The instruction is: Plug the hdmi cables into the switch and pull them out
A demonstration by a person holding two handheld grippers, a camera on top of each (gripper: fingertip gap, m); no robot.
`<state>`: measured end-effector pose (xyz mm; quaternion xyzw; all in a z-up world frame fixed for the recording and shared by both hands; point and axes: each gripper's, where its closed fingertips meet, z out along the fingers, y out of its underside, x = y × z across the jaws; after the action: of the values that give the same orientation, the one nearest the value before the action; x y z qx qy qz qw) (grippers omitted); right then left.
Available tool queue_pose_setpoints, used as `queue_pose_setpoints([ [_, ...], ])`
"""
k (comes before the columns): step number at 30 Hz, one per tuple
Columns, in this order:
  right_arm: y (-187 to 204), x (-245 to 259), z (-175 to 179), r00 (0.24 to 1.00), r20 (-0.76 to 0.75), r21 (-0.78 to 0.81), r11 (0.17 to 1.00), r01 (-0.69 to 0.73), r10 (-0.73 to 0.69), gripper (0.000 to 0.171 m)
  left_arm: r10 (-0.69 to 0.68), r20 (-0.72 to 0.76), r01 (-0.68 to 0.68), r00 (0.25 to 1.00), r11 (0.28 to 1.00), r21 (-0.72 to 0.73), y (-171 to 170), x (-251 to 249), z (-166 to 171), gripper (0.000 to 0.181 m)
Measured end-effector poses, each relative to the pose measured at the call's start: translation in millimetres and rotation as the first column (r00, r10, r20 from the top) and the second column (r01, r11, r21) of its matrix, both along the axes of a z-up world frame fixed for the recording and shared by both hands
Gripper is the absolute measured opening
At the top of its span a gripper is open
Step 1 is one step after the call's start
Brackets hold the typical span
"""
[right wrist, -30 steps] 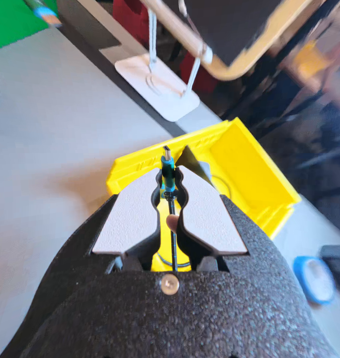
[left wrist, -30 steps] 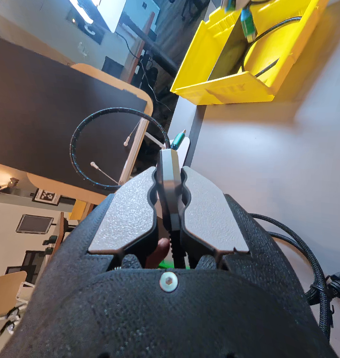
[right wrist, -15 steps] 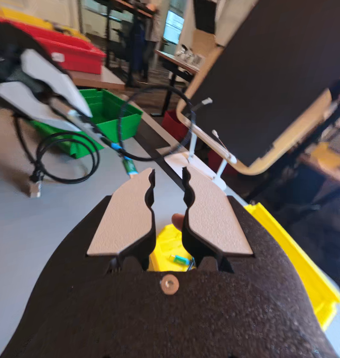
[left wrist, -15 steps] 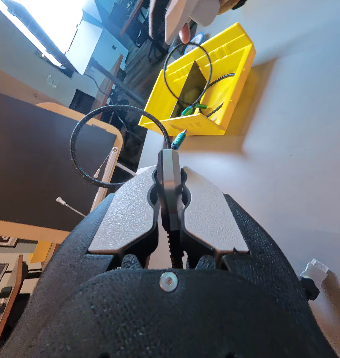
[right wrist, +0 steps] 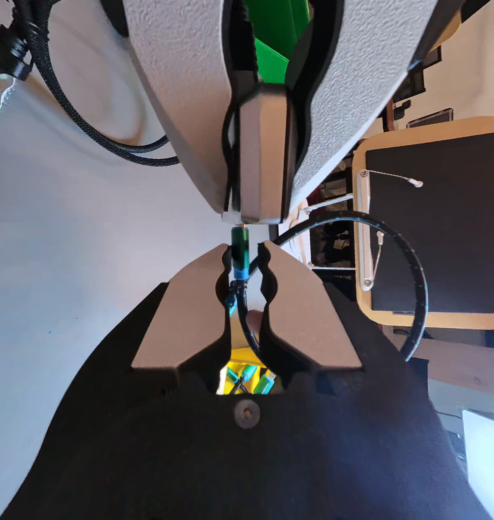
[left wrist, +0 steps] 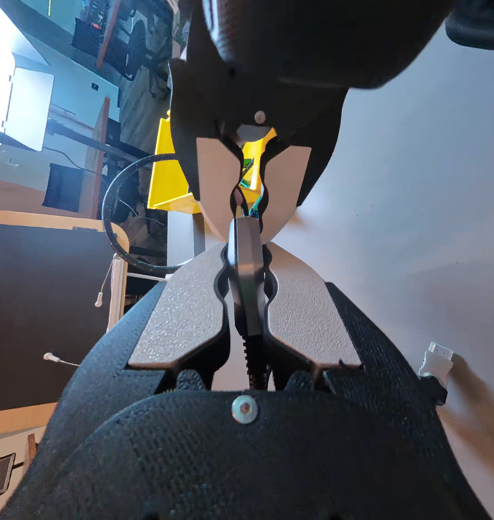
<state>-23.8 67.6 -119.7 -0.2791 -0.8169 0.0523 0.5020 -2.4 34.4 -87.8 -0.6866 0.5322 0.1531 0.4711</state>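
Observation:
My left gripper (left wrist: 245,247) is shut on a grey metal switch (left wrist: 244,270), held above the grey table. It shows at the top of the right wrist view (right wrist: 254,216), the switch (right wrist: 264,157) pointing down. A green plug (right wrist: 239,247) with a blue band sits in the switch's end port. Its black speckled cable (right wrist: 394,242) loops off to the side. My right gripper (right wrist: 242,247) faces the left one, jaws narrowly apart around the plug; a slim gap shows on the right side. In the left wrist view the right gripper (left wrist: 245,233) fills the top.
A yellow bin (left wrist: 167,180) stands behind the grippers, with several loose green plugs (right wrist: 250,371) in it. A green bin (right wrist: 271,42) is beyond. A black braided cable (right wrist: 71,112) with a white connector (left wrist: 437,357) lies on the table (left wrist: 394,197). A black board (right wrist: 437,225) stands past the edge. The grippers' ends are close to 5 centimetres from one another.
My right gripper let go of a green plug over the yellow bin, opened, and swung round to face the left gripper. Its jaws have narrowed around the plug in the switch.

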Motion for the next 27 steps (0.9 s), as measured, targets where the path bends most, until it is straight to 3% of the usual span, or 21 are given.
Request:
queue_pose_setpoints([
  [6, -2, 3, -9, 0.998, 0.051, -0.025, 0.999, -0.039, 0.04, 0.012, 0.005, 0.012, -0.004, 1.0, 0.999, -0.039, 0, -2, -7, 0.021],
  [11, -5, 4, -6, 0.997, 0.033, -0.048, 0.997, -0.066, 0.068, 0.012, 0.112, -0.138, -0.123, 0.984, 0.99, -0.075, 7, -28, -28, 0.033],
  [16, 5, 8, -15, 0.996, 0.075, -0.033, 0.999, -0.038, 0.04, 0.012, 0.113, -0.18, -0.127, 0.977, 0.989, -0.069, 20, -27, -45, 0.027],
  [20, 17, 7, -21, 0.996, 0.093, -0.006, 1.0, -0.004, 0.005, 0.012, 0.212, -0.222, -0.235, 0.952, 0.968, -0.084, 29, -41, -55, 0.025],
  [27, 24, 18, -21, 0.987, 0.161, -0.048, 0.998, 0.03, -0.021, 0.012, 0.258, -0.129, -0.274, 0.958, 0.953, -0.13, 37, -36, -58, 0.026],
])
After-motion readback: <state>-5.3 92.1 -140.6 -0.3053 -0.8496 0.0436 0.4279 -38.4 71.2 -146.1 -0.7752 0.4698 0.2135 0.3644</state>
